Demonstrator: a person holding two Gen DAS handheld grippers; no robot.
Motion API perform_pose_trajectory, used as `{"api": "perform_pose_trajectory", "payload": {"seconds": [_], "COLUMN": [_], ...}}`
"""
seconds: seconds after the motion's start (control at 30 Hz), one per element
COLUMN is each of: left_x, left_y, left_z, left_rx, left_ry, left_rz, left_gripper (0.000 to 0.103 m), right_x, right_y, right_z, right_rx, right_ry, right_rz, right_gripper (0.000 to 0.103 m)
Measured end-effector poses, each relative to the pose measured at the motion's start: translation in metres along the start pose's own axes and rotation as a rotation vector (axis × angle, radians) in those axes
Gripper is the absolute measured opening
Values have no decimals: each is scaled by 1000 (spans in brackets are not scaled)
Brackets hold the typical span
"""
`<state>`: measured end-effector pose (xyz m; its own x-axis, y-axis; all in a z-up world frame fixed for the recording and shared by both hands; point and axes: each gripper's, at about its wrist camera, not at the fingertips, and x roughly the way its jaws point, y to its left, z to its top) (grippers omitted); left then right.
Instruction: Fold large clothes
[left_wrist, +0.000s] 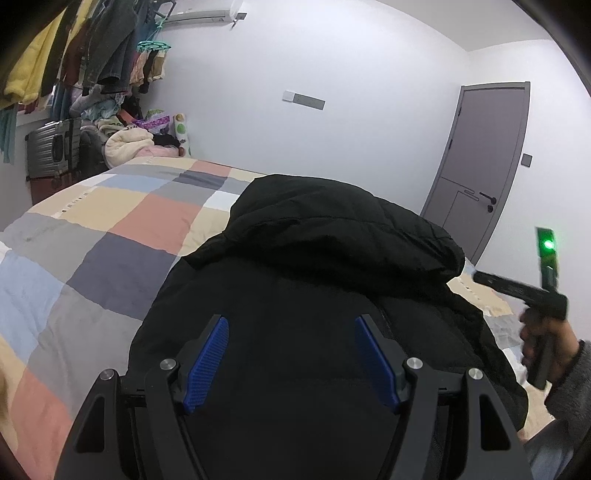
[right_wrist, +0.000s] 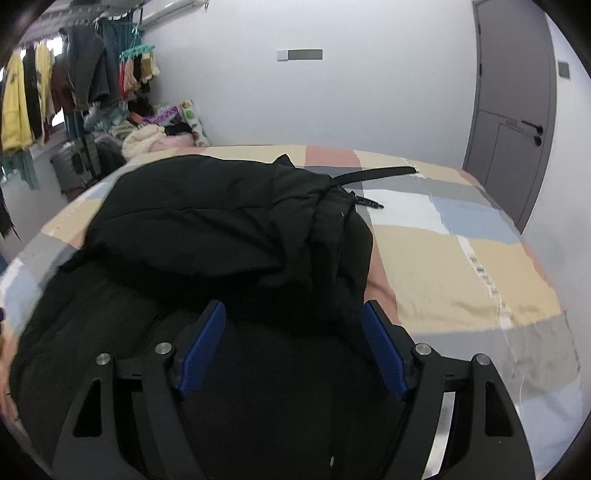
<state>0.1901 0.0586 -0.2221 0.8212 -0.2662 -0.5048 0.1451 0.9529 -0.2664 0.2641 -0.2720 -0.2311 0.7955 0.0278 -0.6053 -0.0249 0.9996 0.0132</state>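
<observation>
Plenty of bare checkered bedspread (right_wrist: 461, 269) right of my black jacket (right_wrist: 221, 229). Both my left gripper (left_wrist: 291, 358) and right gripper (right_wrist: 291, 347) hang wide open over it, gripping nothing; jacket's near edge is cut off.

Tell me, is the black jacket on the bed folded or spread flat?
Folded, at least partly: the black jacket lies on the bed as a bunched heap, one layer doubled over another.

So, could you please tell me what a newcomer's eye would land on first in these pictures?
Most striking is the bulky black coat, heaped on the checked bedspread in the middle of both views. Next come the blue pads of the left tool and the right tool, both open just above the dark fabric. In the far left corner, a crowded rail of hanging clothes draws the eye.
</observation>
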Motion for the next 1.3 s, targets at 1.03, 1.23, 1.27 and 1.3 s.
{"api": "perform_pose_trajectory", "payload": {"seconds": [1.03,1.23,1.27,1.3], "left_x": [3,27,31,35], "left_y": [133,155,155,155], "left_z": [-20,-45,-47,-49], "left_rx": [-543,-655,-656,-647], "left_ry": [355,484,505,520], "left_rz": [58,103,112,130], "left_gripper": [83,83,83,83], "right_x": [24,14,10,8], "right_y": [-112,-89,-85,-81], "right_z": [-141,-121,-117,-115], "right_rx": [855,799,782,763], "right_ry": [531,445,425,419], "right_rz": [300,502,535,546], "right_gripper": [83,91,93,93]}}
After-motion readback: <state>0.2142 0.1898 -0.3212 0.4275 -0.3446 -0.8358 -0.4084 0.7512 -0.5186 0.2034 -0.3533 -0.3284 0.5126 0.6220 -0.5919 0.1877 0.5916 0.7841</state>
